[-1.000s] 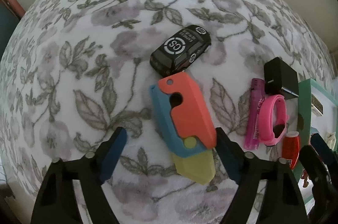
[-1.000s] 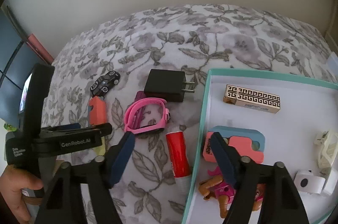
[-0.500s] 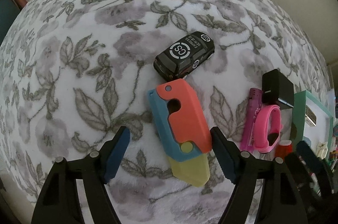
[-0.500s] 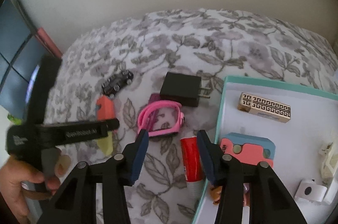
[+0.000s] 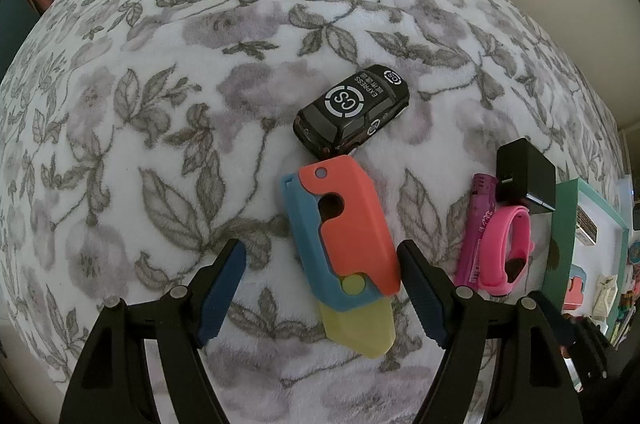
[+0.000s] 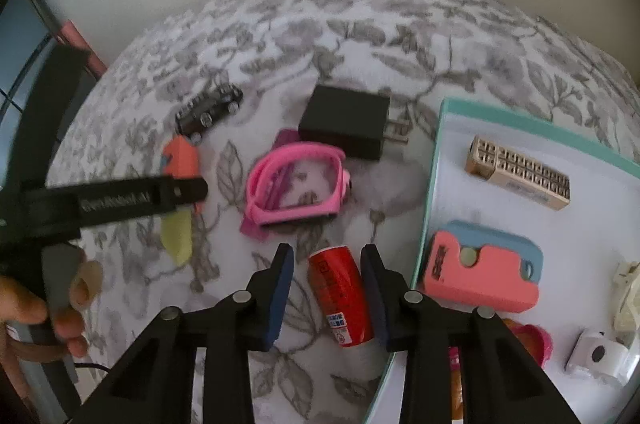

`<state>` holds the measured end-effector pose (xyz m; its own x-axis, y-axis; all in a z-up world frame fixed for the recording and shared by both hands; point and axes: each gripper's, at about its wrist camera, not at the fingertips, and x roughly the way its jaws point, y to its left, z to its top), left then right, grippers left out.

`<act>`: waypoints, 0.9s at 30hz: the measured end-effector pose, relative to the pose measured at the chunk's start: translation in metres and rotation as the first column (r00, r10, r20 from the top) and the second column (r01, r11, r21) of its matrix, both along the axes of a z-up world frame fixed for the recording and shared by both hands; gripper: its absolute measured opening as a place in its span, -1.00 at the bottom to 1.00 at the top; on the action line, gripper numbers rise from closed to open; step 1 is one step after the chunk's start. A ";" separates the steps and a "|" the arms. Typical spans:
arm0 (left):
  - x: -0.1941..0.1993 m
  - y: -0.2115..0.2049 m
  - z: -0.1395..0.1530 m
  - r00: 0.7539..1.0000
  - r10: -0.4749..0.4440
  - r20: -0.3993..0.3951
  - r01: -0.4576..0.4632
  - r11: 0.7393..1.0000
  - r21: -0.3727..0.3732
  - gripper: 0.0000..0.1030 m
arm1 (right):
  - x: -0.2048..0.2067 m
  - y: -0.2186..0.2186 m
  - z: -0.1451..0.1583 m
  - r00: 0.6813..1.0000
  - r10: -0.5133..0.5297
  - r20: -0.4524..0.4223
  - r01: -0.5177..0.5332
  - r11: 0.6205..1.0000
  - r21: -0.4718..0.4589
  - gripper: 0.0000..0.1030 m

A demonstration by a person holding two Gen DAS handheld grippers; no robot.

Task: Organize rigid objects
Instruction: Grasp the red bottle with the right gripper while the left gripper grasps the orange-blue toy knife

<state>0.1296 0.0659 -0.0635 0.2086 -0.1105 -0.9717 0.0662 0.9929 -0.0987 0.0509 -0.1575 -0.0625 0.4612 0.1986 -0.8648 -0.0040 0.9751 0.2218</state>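
Observation:
A toy knife (image 5: 340,244) with an orange and blue handle and a yellow blade lies on the floral blanket (image 5: 160,104). My left gripper (image 5: 320,288) hangs over it, open, a finger on each side of its blade end and touching neither side. A small red can (image 6: 340,296) lies beside the teal box (image 6: 432,184). My right gripper (image 6: 328,284) straddles the can and its jaws are closing. The right pad is at the can's side, while a gap shows at the left pad. A person's hand (image 6: 40,304) holds the left gripper (image 6: 120,200).
A black toy car (image 5: 352,112), a black charger (image 6: 344,124), a purple lighter (image 5: 476,224) and a pink wristband (image 6: 296,184) lie on the blanket. In the box are a patterned block (image 6: 520,172), a pink and blue toy (image 6: 484,276) and small white pieces. A wall stands behind.
My right gripper has come forward and down over the red can, and its jaws have narrowed around it. The left gripper has shifted slightly and stays open over the toy knife.

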 end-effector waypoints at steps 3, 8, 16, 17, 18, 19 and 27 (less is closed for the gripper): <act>0.000 -0.003 -0.001 1.000 -0.005 0.004 0.005 1.000 0.015 0.52 | -0.001 0.003 -0.002 1.000 0.015 -0.018 -0.015 1.000 -0.011 -0.38; 0.000 -0.014 0.000 1.000 -0.024 0.010 0.024 0.998 0.052 0.52 | -0.005 0.011 -0.007 0.997 0.061 -0.048 -0.063 0.998 -0.031 -0.37; -0.001 -0.027 -0.003 0.999 -0.037 0.016 0.036 0.996 0.077 0.52 | -0.010 0.016 -0.007 0.994 0.084 -0.066 -0.086 0.996 -0.038 -0.35; -0.002 -0.029 -0.003 0.999 -0.038 0.018 0.036 0.996 0.078 0.52 | -0.011 0.016 -0.007 0.994 0.086 -0.069 -0.089 0.995 -0.044 -0.35; -0.002 -0.030 -0.004 0.999 -0.038 0.019 0.037 0.996 0.079 0.51 | -0.011 0.017 -0.007 0.993 0.089 -0.072 -0.092 0.995 -0.045 -0.35; -0.002 -0.032 -0.003 0.999 -0.042 0.022 0.040 0.996 0.084 0.45 | -0.010 0.019 -0.008 0.993 0.091 -0.076 -0.095 0.994 -0.047 -0.35; -0.007 -0.056 0.001 0.992 -0.118 0.044 0.113 0.988 0.101 -0.01 | -0.016 0.023 -0.009 0.989 0.115 -0.096 -0.121 0.991 -0.063 -0.34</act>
